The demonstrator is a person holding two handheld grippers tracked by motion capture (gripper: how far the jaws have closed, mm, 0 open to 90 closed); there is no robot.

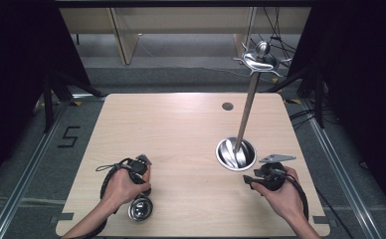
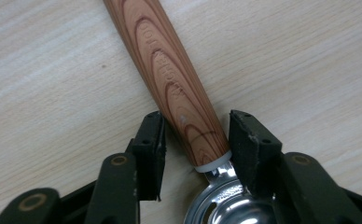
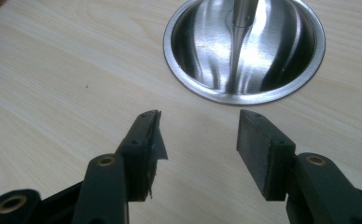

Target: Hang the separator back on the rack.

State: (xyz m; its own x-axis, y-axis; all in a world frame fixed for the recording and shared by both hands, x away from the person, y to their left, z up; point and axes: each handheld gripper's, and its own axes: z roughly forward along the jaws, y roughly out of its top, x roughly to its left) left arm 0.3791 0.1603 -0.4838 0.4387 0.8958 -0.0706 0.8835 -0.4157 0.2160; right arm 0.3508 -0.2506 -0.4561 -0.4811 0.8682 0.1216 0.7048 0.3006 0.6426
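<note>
A utensil with a striped wooden handle (image 2: pixel 160 60) and a shiny metal bowl (image 2: pixel 226 207) lies flat on the table. The lower end of that handle sits between the jaws of my left gripper (image 2: pixel 195 119); a thin gap shows on each side, so the pads do not press it. In the high view the left gripper (image 1: pixel 145 189) points down under the hand, and the metal bowl (image 1: pixel 141 209) pokes out near the front edge. My right gripper (image 3: pixel 200 114) stands open and empty just short of the metal stand's round base (image 3: pixel 202 42). From above, the right gripper (image 1: pixel 249 180) is at the front right.
The stand (image 1: pixel 245 114) has a dished base (image 1: pixel 236 153), a tall pole and a hooked top (image 1: pixel 260 62). The light wooden table (image 1: pixel 181 129) has a cable hole (image 1: pixel 227 106) at the back. Dark curtains and floor rails flank it.
</note>
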